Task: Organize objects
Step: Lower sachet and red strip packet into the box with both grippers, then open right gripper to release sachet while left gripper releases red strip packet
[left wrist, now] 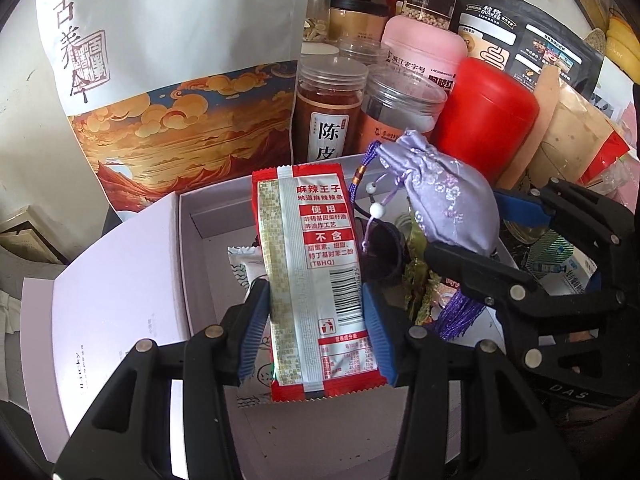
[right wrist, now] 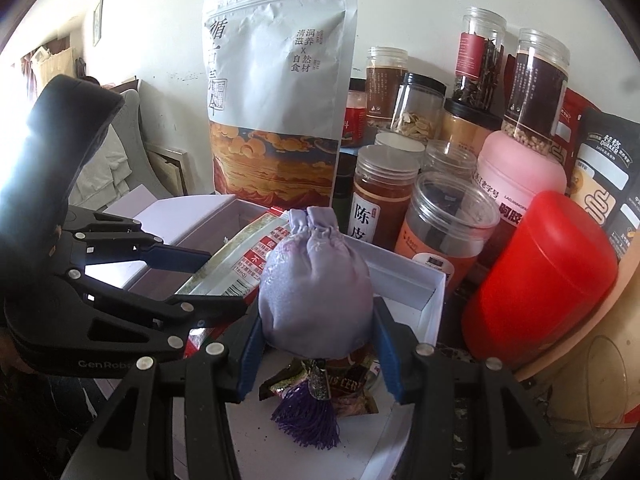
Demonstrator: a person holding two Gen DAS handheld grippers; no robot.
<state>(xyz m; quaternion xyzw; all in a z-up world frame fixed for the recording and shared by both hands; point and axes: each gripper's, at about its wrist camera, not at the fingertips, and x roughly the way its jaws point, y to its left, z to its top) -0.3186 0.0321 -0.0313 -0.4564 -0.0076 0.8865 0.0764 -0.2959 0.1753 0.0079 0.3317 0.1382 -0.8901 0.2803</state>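
My left gripper [left wrist: 316, 328] is shut on a red and silver snack packet [left wrist: 312, 264] and holds it upright above an open white box [left wrist: 188, 256]. My right gripper [right wrist: 316, 340] is shut on a lavender drawstring sachet [right wrist: 312, 284] with a purple tassel [right wrist: 308, 420], held over the same box [right wrist: 420, 288]. In the left wrist view the sachet [left wrist: 444, 196] and right gripper [left wrist: 468, 232] hang just right of the packet. In the right wrist view the left gripper [right wrist: 196, 280] and packet [right wrist: 244, 260] sit left of the sachet.
Small snack packets [right wrist: 344, 392] lie in the box. Behind it stand a tall white pouch [right wrist: 280, 100], clear jars [right wrist: 380, 196], a pink tub [right wrist: 520, 176] and a red canister [right wrist: 540, 276]. A black Quaker bag [right wrist: 608, 176] stands at the right.
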